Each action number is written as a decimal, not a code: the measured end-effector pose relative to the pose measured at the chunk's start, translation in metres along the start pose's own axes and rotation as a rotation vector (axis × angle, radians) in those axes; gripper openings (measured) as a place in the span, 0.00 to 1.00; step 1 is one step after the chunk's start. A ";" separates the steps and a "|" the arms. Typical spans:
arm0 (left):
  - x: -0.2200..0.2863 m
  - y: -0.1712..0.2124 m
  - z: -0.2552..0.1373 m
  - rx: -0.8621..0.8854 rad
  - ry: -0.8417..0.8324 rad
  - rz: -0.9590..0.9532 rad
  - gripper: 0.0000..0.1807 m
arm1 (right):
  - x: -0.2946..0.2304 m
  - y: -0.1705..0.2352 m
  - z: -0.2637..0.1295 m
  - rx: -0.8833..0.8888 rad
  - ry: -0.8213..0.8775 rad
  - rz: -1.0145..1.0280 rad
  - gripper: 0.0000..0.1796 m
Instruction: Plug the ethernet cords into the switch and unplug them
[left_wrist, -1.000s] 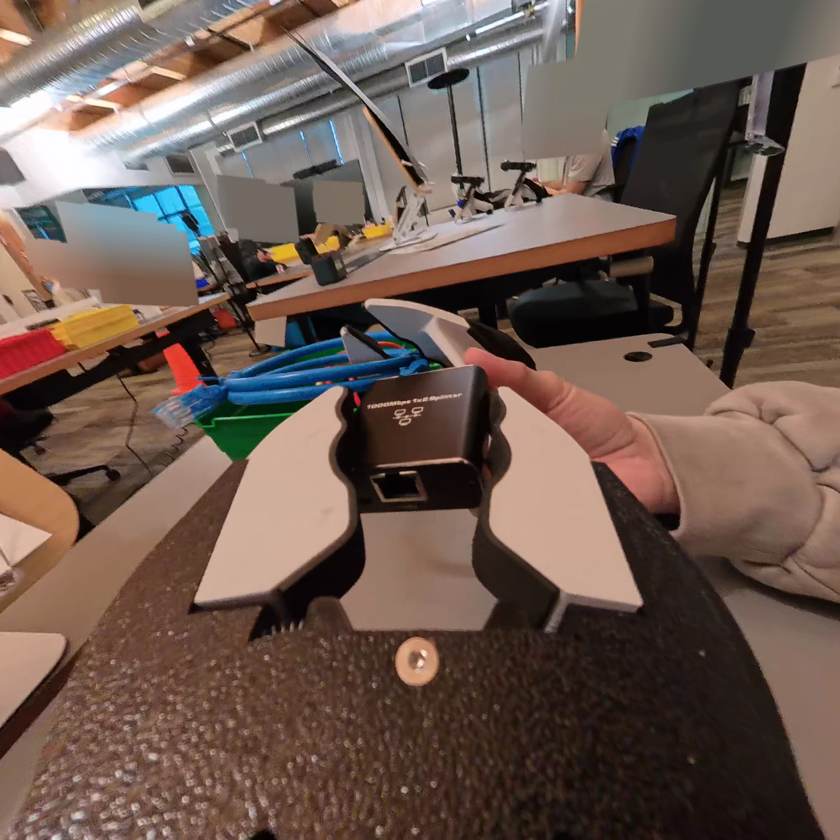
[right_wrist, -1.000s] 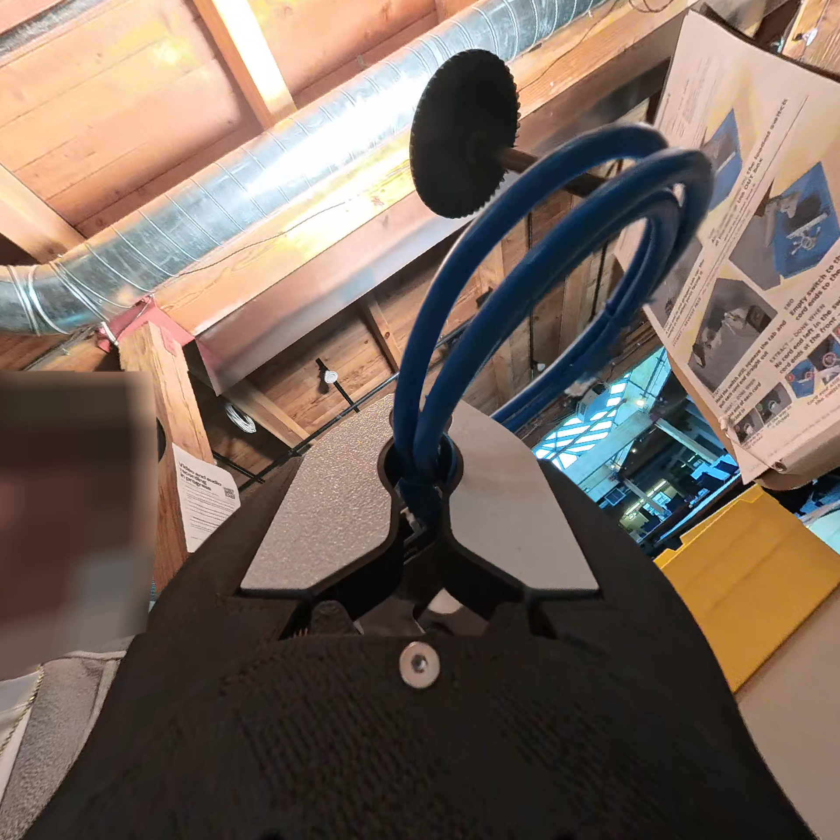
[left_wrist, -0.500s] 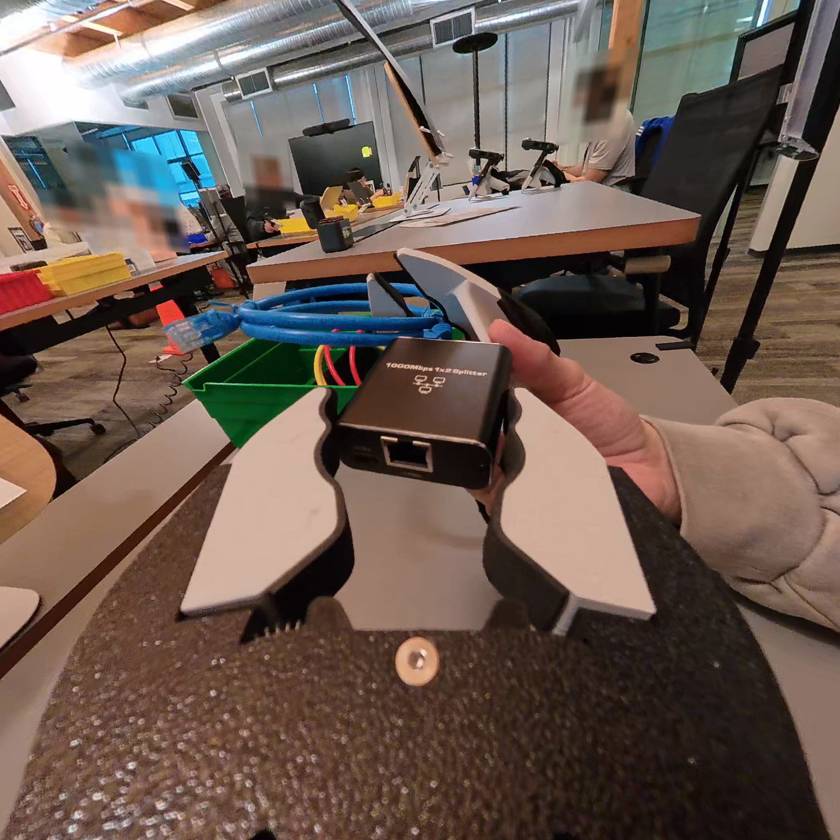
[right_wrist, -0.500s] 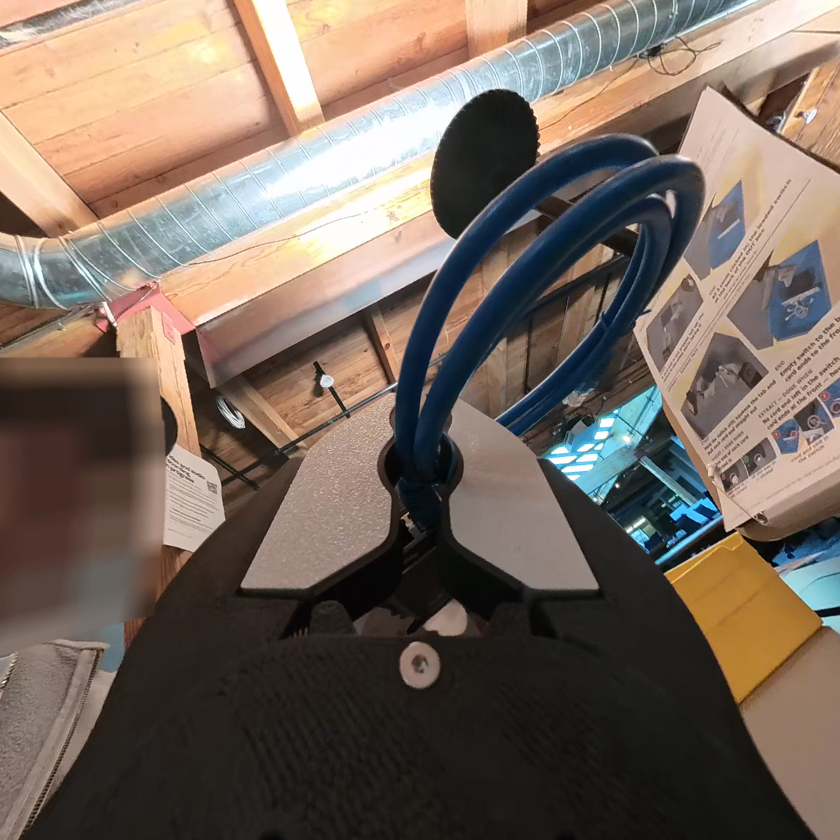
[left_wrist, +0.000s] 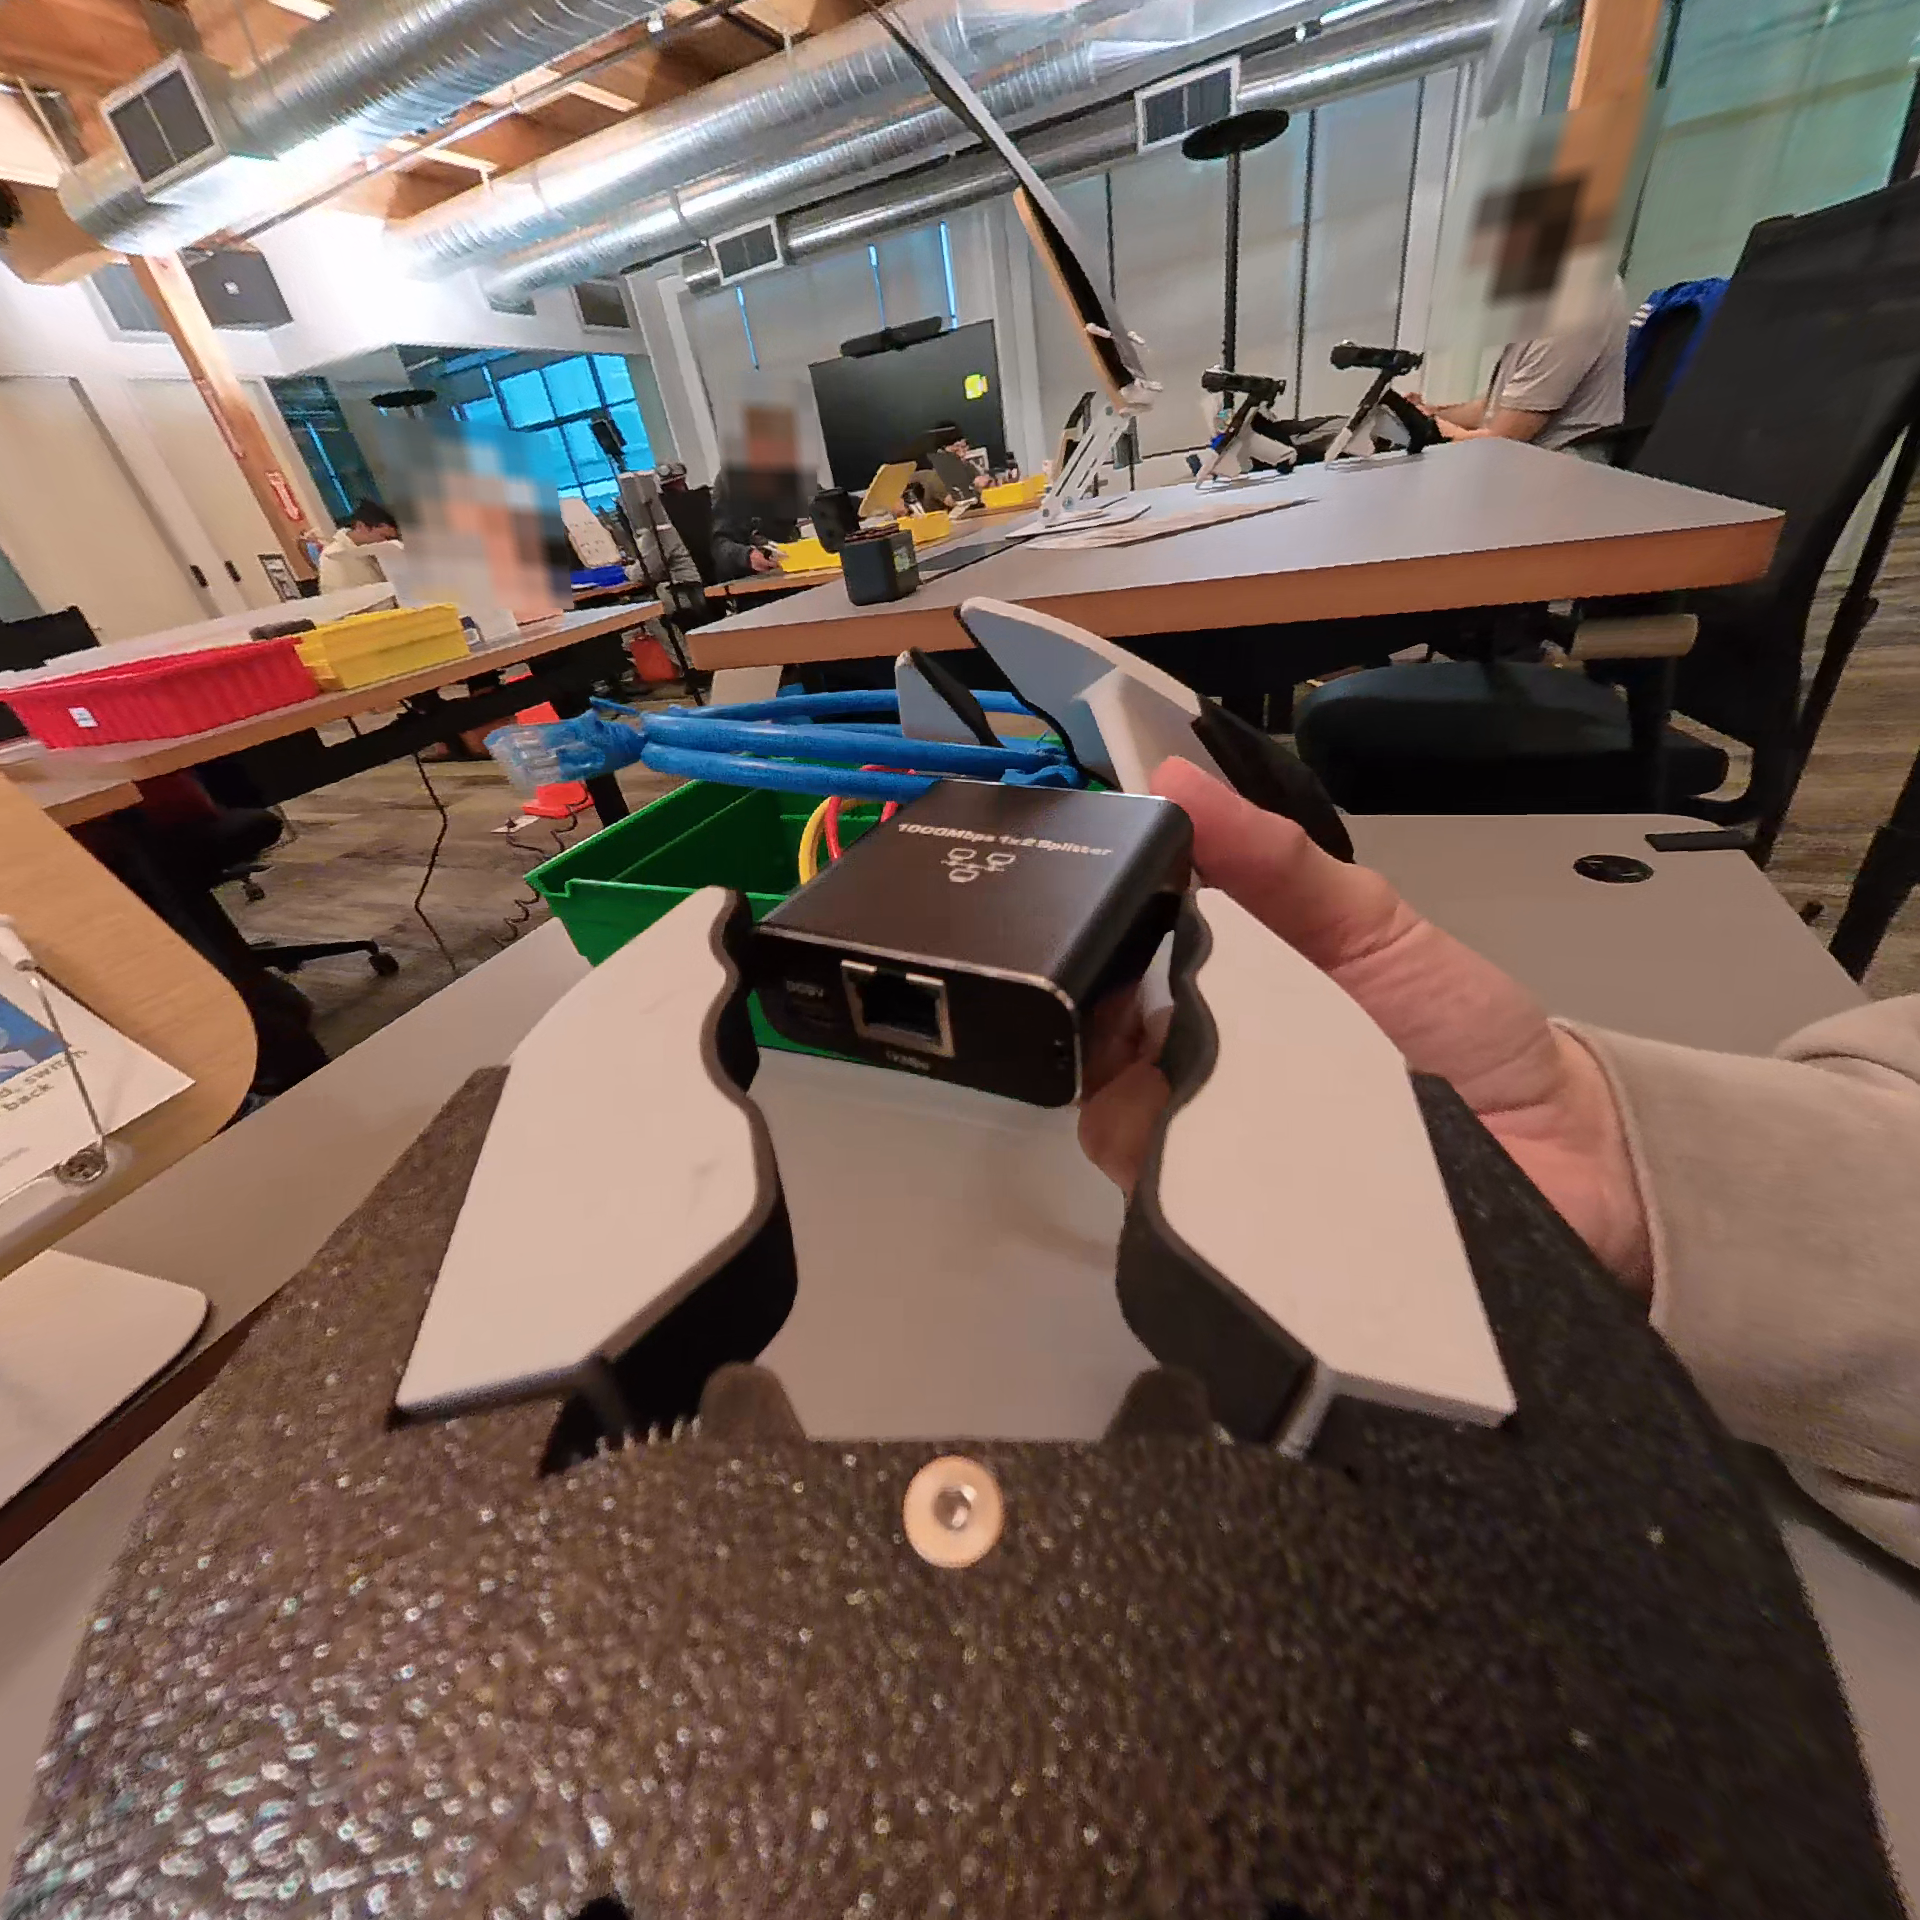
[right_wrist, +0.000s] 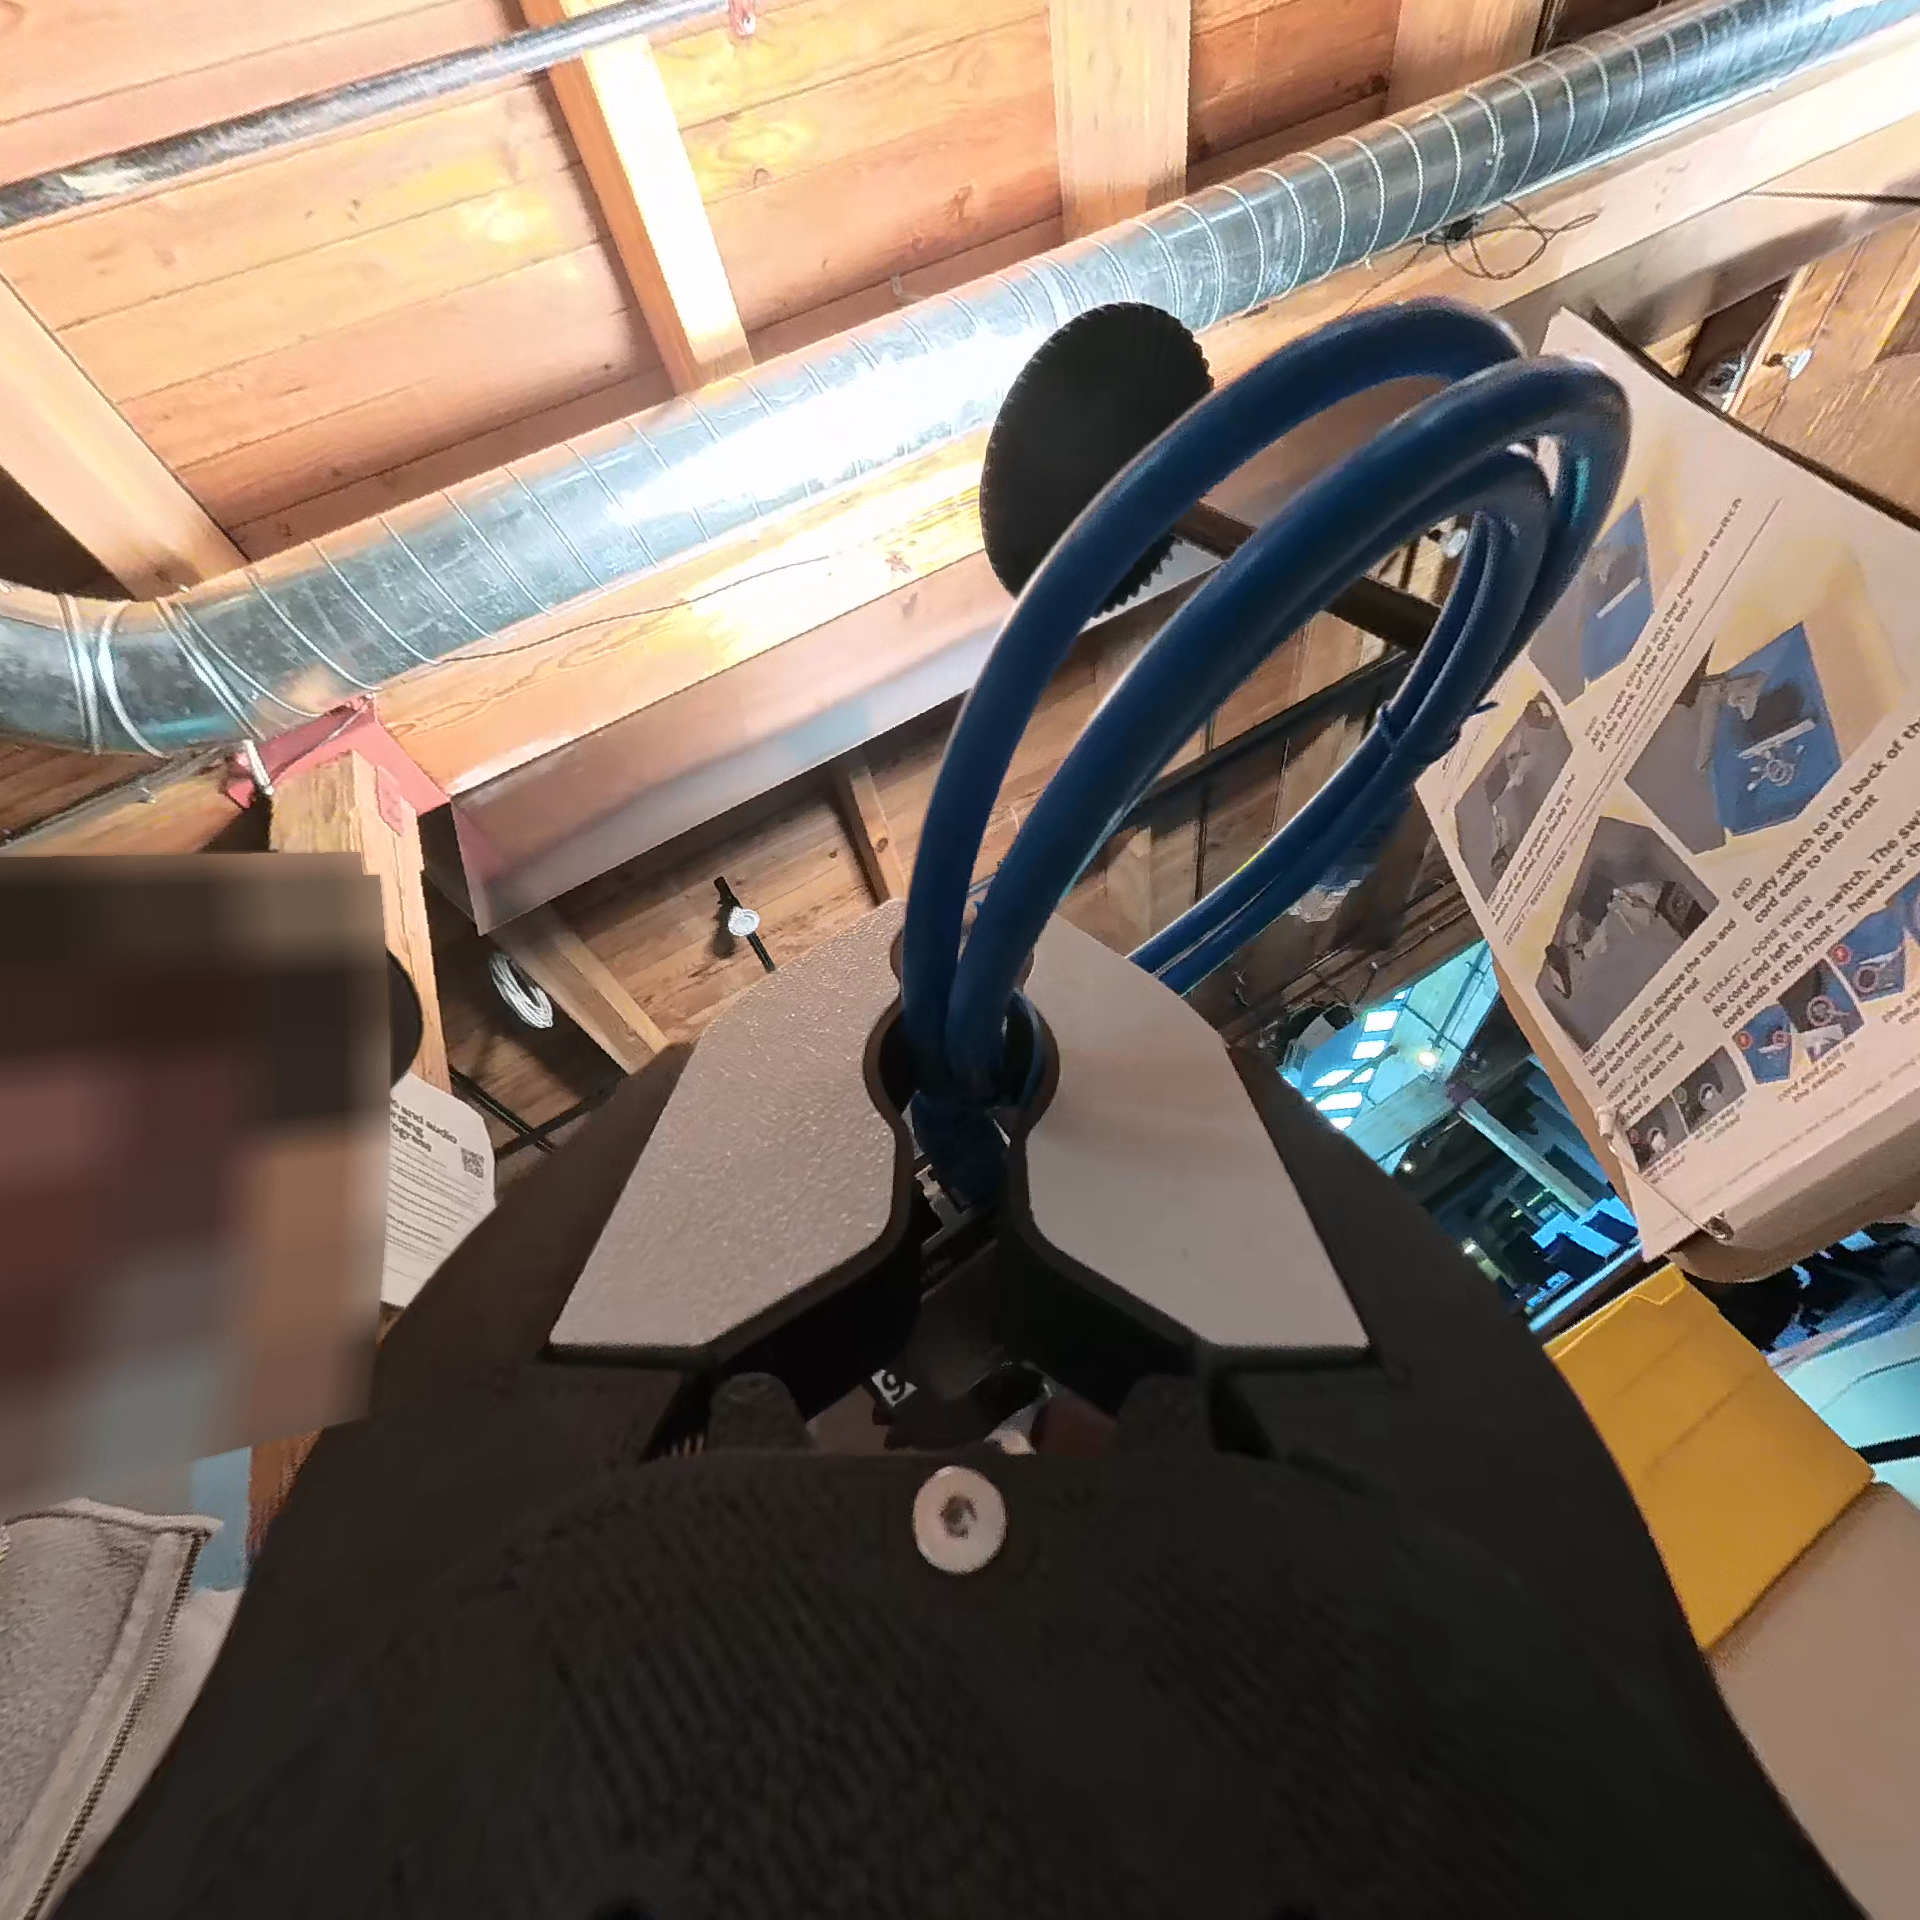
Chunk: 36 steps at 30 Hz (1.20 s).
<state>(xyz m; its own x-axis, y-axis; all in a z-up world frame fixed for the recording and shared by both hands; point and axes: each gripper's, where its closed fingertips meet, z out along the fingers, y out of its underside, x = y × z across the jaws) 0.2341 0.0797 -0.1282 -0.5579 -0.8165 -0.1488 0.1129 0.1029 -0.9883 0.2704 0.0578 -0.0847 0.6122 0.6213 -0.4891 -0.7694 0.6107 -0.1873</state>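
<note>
A black switch box (left_wrist: 966, 935) with one port facing me sits between my left gripper's (left_wrist: 956, 945) fingertips. The jaws stand wider than the box, with a gap on the right side. A person's hand (left_wrist: 1351, 966) pinches the box with thumb on top and a finger underneath. Just behind it my right gripper (left_wrist: 1003, 717) is shut on a coiled blue ethernet cord (left_wrist: 790, 743), whose clear plug (left_wrist: 525, 753) sticks out to the left. In the right wrist view the right gripper (right_wrist: 966, 1049) clamps the cord bundle (right_wrist: 1195, 582), which loops upward toward the ceiling.
A green bin (left_wrist: 665, 883) holding red and yellow cords (left_wrist: 831, 831) stands on the grey table (left_wrist: 1662, 935) behind the switch. Red (left_wrist: 156, 691) and yellow (left_wrist: 379, 644) trays sit on a far table. An instruction sheet (right_wrist: 1714, 831) and a yellow bin (right_wrist: 1704, 1455) show at right. My right fingertips sit around 6 cm from my left ones.
My left gripper's jaws have spread apart from the switch, which the hand now holds and has turned slightly. The right gripper keeps its hold on the blue cord.
</note>
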 end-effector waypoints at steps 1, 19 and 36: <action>0.000 0.000 0.001 0.000 -0.009 -0.005 0.43 | 0.000 -0.001 0.000 0.002 0.000 -0.006 0.07; -0.002 0.007 0.005 -0.024 -0.047 -0.107 0.46 | 0.005 0.006 -0.002 -0.027 0.036 -0.050 0.06; -0.005 0.005 -0.002 -0.024 0.016 -0.092 0.46 | 0.005 0.019 0.001 -0.124 0.033 -0.098 0.07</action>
<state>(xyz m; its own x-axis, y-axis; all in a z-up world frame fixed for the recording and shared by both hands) 0.2357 0.0853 -0.1328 -0.5783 -0.8137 -0.0582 0.0412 0.0421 -0.9983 0.2593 0.0727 -0.0902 0.6807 0.5436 -0.4910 -0.7241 0.6009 -0.3386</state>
